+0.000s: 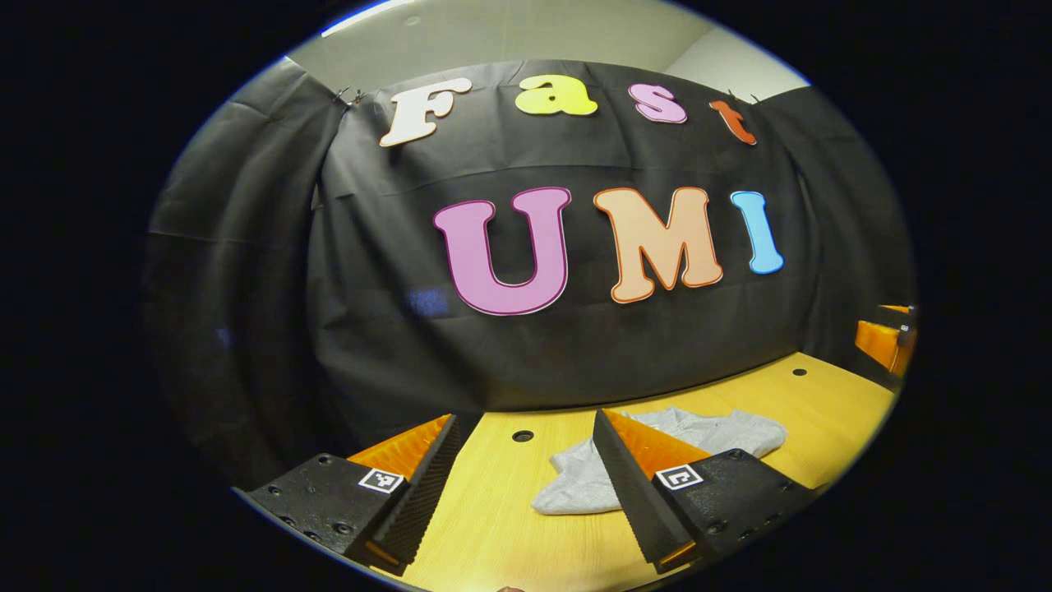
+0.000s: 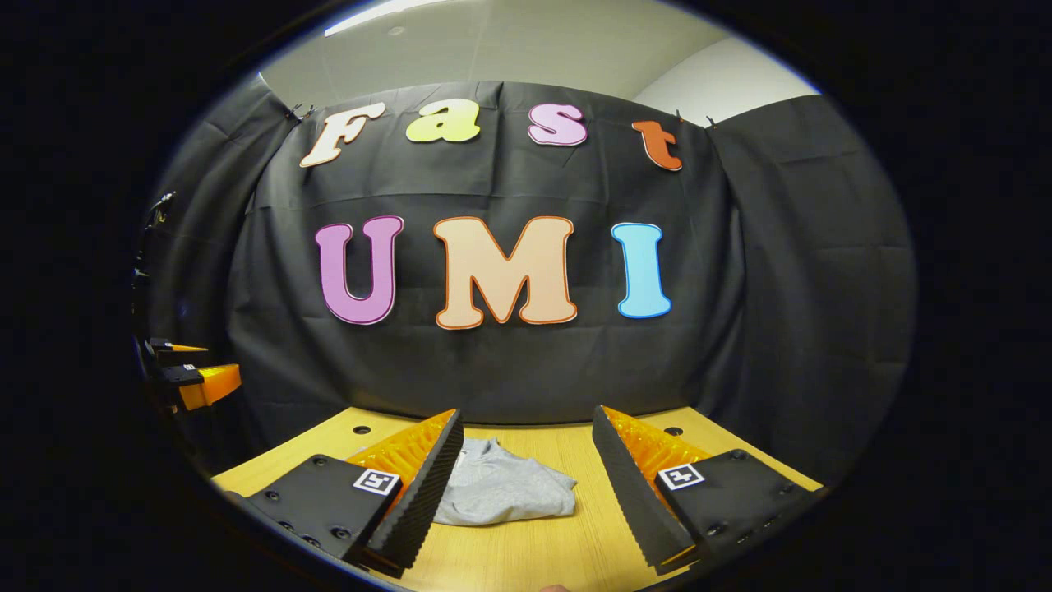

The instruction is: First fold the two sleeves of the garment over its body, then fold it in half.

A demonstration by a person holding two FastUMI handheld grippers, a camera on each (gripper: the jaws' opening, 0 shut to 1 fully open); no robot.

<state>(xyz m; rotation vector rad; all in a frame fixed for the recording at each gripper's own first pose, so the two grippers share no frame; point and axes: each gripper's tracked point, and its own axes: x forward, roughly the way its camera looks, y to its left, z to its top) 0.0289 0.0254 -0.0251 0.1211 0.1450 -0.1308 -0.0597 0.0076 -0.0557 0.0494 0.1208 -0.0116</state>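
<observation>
In the left gripper view we see the left gripper (image 1: pixel 526 481) held above the table (image 1: pixel 501 526), its two fingers spread wide apart with nothing between them, aimed level toward the booth's black cloth wall (image 1: pixel 394 329). At the far right edge of that view, part of the right gripper (image 1: pixel 886 341) shows, raised off the table; we cannot tell its state from there.

In the right gripper view we see the right gripper (image 2: pixel 526 481) likewise parted wide and empty, level above the wooden surface and facing the wall. At the left edge of this view, the left gripper (image 2: pixel 193 374) appears, well apart.

The grey garment (image 1: pixel 625 464) lies on the table ahead of both grippers, touching neither. In the left gripper view it sits ahead and to the right, partly hidden behind the right-hand finger (image 1: pixel 637 485). It is bunched and rumpled, its long axis running roughly across the table, parallel to the wall. We cannot tell which end is the collar.
</observation>
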